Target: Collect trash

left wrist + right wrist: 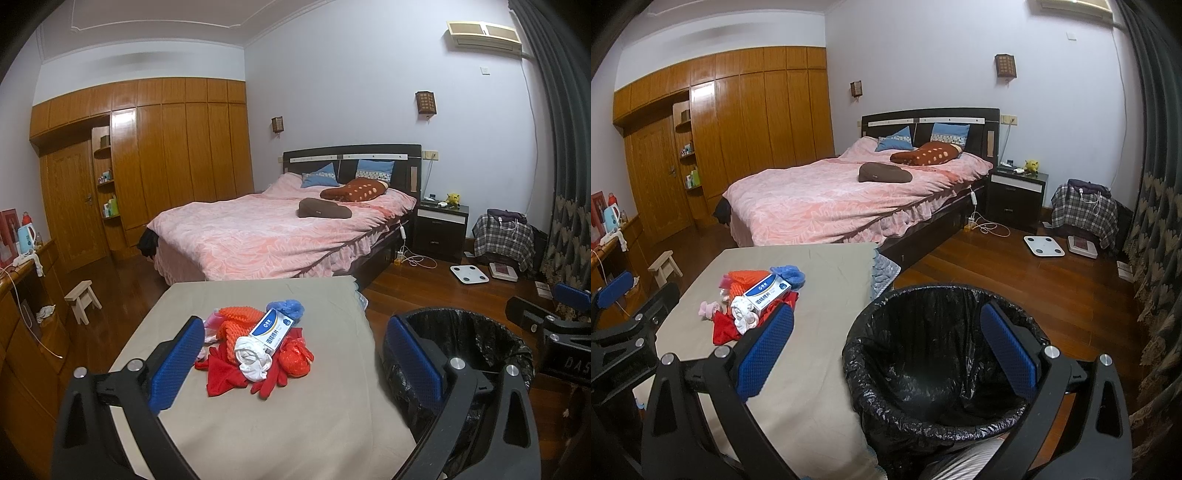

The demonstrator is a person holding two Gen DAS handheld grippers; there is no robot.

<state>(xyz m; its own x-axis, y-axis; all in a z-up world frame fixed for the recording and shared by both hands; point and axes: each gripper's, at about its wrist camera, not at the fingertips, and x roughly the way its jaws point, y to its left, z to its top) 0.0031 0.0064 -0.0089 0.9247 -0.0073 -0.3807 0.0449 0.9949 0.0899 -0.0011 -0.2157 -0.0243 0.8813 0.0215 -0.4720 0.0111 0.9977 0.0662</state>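
A heap of trash point(255, 347) lies on the grey-covered table point(280, 424): a white and blue box point(271, 329), red gloves, an orange net, a white wad, a blue plastic crumple and a red bag. My left gripper point(295, 365) hovers open just short of the heap, nothing between its blue pads. A bin with a black liner point(938, 354) stands to the right of the table. My right gripper point(886, 350) is open above the bin's near rim and empty. The same heap point(753, 302) shows left of it.
A bed with a pink cover point(273, 232) stands right behind the table. A small wooden stool point(82, 297) and a wooden desk point(22, 295) are on the left. A nightstand point(1015, 192), a white scale point(1043, 245) and a curtain point(1156, 221) are on the right.
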